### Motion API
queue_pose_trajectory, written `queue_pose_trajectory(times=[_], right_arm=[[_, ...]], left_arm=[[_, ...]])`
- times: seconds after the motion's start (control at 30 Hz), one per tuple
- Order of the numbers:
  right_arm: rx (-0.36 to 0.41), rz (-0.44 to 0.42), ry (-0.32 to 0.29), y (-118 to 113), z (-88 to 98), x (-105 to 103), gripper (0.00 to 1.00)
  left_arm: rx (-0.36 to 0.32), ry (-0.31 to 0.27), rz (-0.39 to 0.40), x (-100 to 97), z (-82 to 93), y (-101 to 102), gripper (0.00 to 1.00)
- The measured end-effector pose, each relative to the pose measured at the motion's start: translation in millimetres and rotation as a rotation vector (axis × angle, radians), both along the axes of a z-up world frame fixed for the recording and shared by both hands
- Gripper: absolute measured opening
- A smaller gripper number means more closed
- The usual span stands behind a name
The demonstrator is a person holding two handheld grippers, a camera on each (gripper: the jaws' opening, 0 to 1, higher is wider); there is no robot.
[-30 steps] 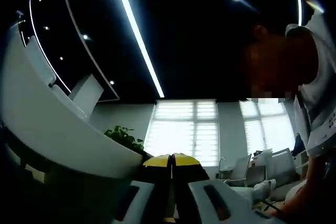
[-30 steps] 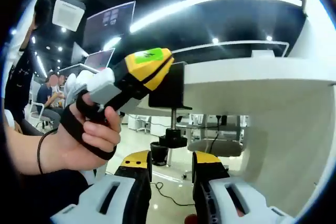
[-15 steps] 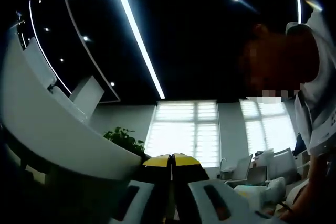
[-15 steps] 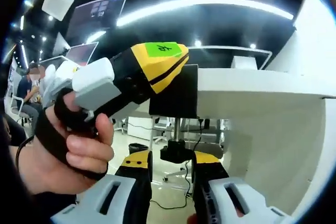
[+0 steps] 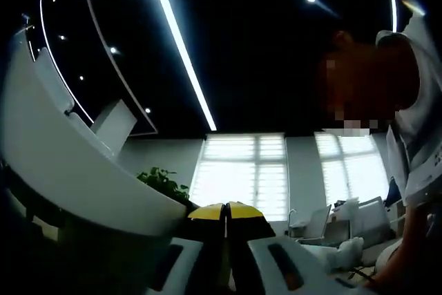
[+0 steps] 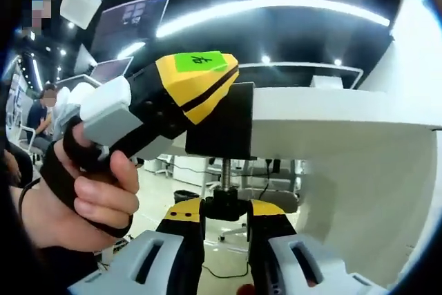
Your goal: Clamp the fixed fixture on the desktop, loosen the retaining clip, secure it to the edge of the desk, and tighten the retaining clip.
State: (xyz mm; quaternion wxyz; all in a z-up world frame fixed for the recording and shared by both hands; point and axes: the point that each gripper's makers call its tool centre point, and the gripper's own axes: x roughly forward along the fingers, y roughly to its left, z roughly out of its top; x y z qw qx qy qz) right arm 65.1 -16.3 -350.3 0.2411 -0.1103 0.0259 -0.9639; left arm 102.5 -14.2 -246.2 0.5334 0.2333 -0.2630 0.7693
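Note:
The black fixture [image 6: 219,121] sits on the edge of the white desk [image 6: 331,112], with its threaded screw [image 6: 225,170] hanging below. The screw ends in a black knob [image 6: 226,206]. My right gripper [image 6: 226,213] comes up from under it, and its yellow-tipped jaws touch the knob on both sides. A hand [image 6: 83,195] holds my left gripper [image 6: 231,84], whose yellow and black tip with a green tag lies on the fixture's upper left corner. In the left gripper view, my left gripper [image 5: 226,211] has its jaws pressed together with only a thin dark line between them.
The desk's white underside [image 5: 76,170] curves along the left of the left gripper view, with a plant [image 5: 164,183] beyond it. A person [image 5: 407,122] leans in from the right. Office chairs and other desks stand on the floor in the distance [image 6: 276,170].
My right gripper has moved up, so the knob now lies between its jaws, which have narrowed a little onto it. The left gripper has stayed on the fixture.

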Motion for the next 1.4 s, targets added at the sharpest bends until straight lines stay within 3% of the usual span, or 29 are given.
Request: queue_pose_trajectory(times=[0.2,0.37,0.53,0.6,0.77,1.07,1.13,1.4], right_arm=[[-0.010,0.157,-0.008,-2,1.7,-7,0.22],[0.005,0.197,-0.002,-3,2.0,-8,0.22],[0.021,0.110,-0.026,2,-6.3,-1,0.28],[0.006,0.084,-0.026,1,-9.3,9,0.33],[-0.050,0.002,-0.047,1,-16.9,20,0.34],[-0.077,-0.015,-0.032,1,-1.0,3,0.25],[-0.060,-0.015,-0.023,1,0.7,2,0.21],[0.000,0.058,0.013,1,0.2,-1,0.21]], left_arm=[[0.000,-0.002,-0.003,-0.5,-0.7,-1,0.01],[0.003,0.001,-0.005,0.0,-0.6,0,0.01],[-0.009,0.005,-0.002,0.6,-0.8,1,0.01],[-0.004,0.003,-0.001,0.6,-0.8,0,0.01],[0.004,-0.002,0.001,0.4,-1.2,-1,0.01],[0.003,-0.009,0.003,-0.4,-2.0,-1,0.01],[0.004,-0.009,0.003,-0.3,-1.9,-1,0.01],[0.007,-0.009,-0.001,-0.1,-2.0,-1,0.01]])
